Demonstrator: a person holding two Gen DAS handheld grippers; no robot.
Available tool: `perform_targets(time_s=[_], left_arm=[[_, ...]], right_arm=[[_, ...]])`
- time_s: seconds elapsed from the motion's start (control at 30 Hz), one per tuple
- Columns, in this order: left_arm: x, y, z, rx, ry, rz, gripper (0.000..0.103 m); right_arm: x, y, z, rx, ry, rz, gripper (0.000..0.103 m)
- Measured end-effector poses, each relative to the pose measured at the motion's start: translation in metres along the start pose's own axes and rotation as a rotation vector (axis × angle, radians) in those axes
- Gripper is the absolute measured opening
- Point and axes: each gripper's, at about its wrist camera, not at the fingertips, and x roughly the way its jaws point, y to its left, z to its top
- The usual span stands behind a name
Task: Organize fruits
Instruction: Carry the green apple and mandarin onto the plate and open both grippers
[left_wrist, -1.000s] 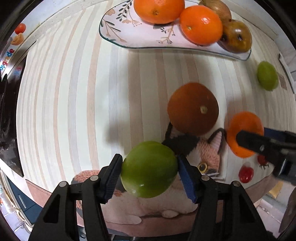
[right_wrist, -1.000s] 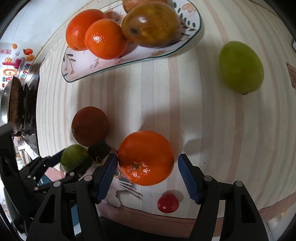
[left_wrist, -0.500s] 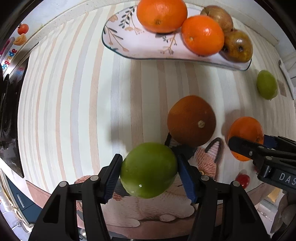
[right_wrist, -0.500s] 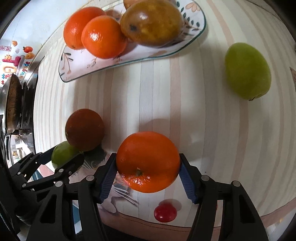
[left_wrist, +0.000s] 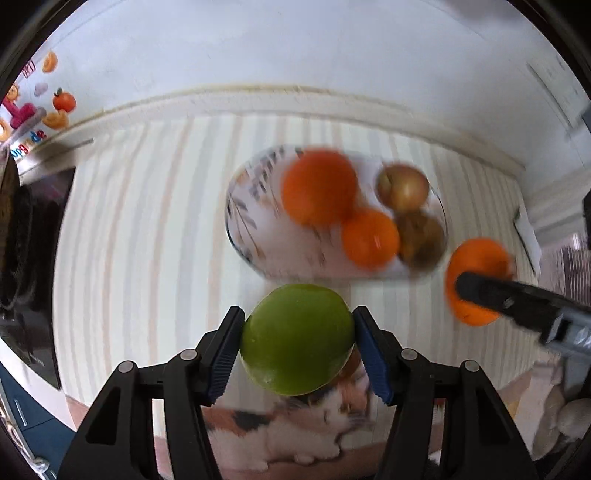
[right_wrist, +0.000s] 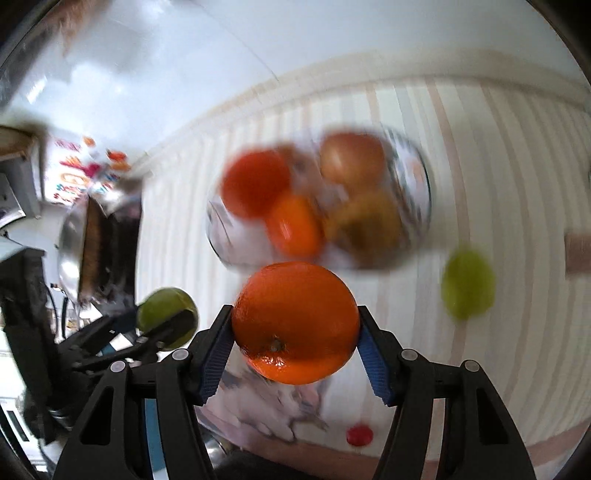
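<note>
Left gripper (left_wrist: 297, 343): clamped on a green fruit (left_wrist: 297, 339), both blue pads pressed to its sides; fruit held in the air, above the near part of the table.
Right gripper (right_wrist: 295, 341): clamped on an orange (right_wrist: 295, 322), navel end facing the camera, held off the table just short of the plate's near rim.
Plate (left_wrist: 243, 225): oval, flower-patterned, blurred, past both held fruits and toward the wall.
On the plate: a big orange (left_wrist: 319, 188), a smaller orange (left_wrist: 370, 236), two brownish fruits (left_wrist: 403, 186) crowded at the right end.
Open room on the plate: the left end is bare.
Loose fruit: a second green fruit (right_wrist: 467, 283) on the striped table (left_wrist: 147, 236), right of the plate and apart from it.
Table edges: wall at the far edge; dark stove (left_wrist: 26, 236) along the left edge; cat picture (left_wrist: 295, 424) at the near edge.
Between grippers: in the right wrist view the left gripper sits low at left, well apart from the orange.
</note>
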Motion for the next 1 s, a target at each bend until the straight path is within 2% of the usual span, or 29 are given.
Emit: perform_targets(time_s=[0.1, 0.2, 0.37, 0.7, 0.9, 1.0], left_arm=[[0.015, 0.017, 0.023, -0.033, 0.011, 0.023, 0.058], [0.035, 0.031, 0.044, -0.068, 0.048, 0.033, 0.058], [0.070, 0.037, 0.061, -0.091, 0.110, 0.056, 0.058], [0.091, 0.038, 0.061, -0.103, 0.158, 0.043, 0.058], [0.103, 0.041, 0.053, -0.108, 0.221, 0.052, 0.059], [0.106, 0.042, 0.048, -0.134, 0.225, 0.025, 0.059]], right_arm=[[0.002, 0.014, 0.045, -0.025, -0.026, -0.045, 0.066], [0.023, 0.026, 0.087, -0.030, 0.000, -0.082, 0.066], [0.065, 0.027, 0.128, -0.042, 0.064, -0.151, 0.066], [0.125, 0.027, 0.149, -0.069, 0.160, -0.227, 0.066], [0.138, 0.031, 0.153, -0.088, 0.207, -0.266, 0.067], [0.139, 0.029, 0.155, -0.097, 0.230, -0.277, 0.070]])
